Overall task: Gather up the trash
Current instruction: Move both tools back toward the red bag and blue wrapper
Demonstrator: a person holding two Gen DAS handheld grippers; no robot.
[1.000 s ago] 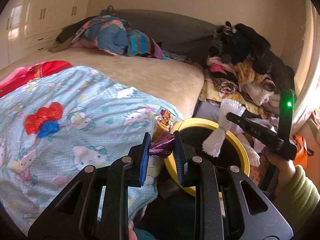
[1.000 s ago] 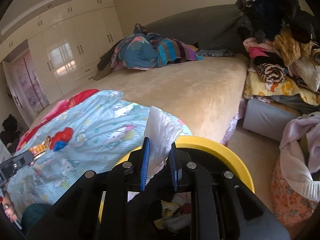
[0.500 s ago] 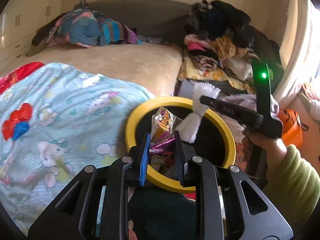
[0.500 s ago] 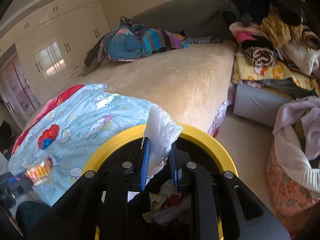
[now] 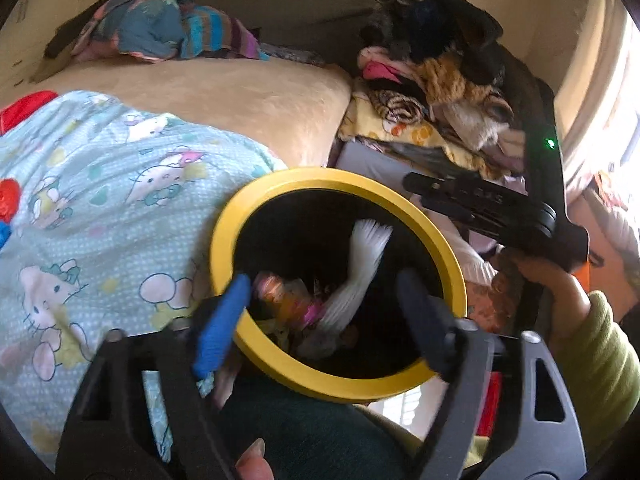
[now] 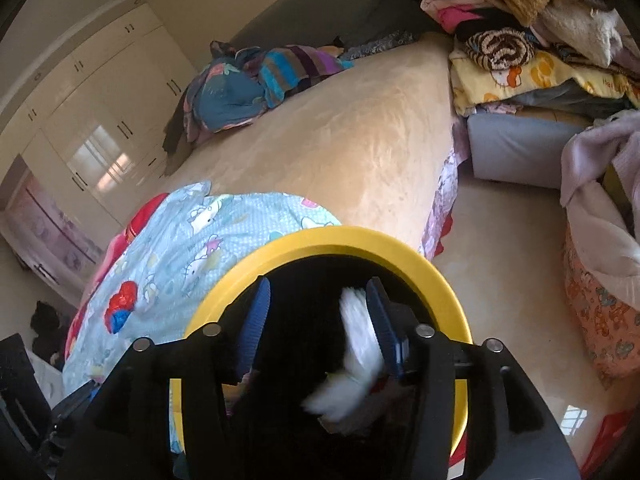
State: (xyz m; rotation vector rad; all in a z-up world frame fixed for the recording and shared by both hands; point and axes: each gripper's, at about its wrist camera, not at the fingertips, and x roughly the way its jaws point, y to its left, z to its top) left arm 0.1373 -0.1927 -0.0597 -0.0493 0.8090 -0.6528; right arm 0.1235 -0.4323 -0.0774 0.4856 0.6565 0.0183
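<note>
A black bin with a yellow rim (image 5: 280,184) (image 6: 352,240) stands beside the bed. My left gripper (image 5: 324,312) is open over the bin mouth. A shiny candy wrapper (image 5: 288,300) is blurred inside the bin between its fingers. My right gripper (image 6: 316,320) is open over the bin; its body shows in the left wrist view (image 5: 488,208). A white crumpled wrapper (image 5: 356,280) (image 6: 356,364) is blurred, dropping inside the bin close to the right finger. Other trash lies at the bin's bottom.
A bed with a beige cover (image 6: 340,132) and a light blue cartoon blanket (image 5: 100,200) lies left of the bin. A red and blue item (image 6: 120,308) rests on the blanket. Piled clothes (image 5: 440,80) stand behind the bin. A laundry heap (image 6: 600,220) is at right.
Both grippers opened over the bin. The candy wrapper left the left gripper and the white wrapper left the right gripper; both are dropping into the bin.
</note>
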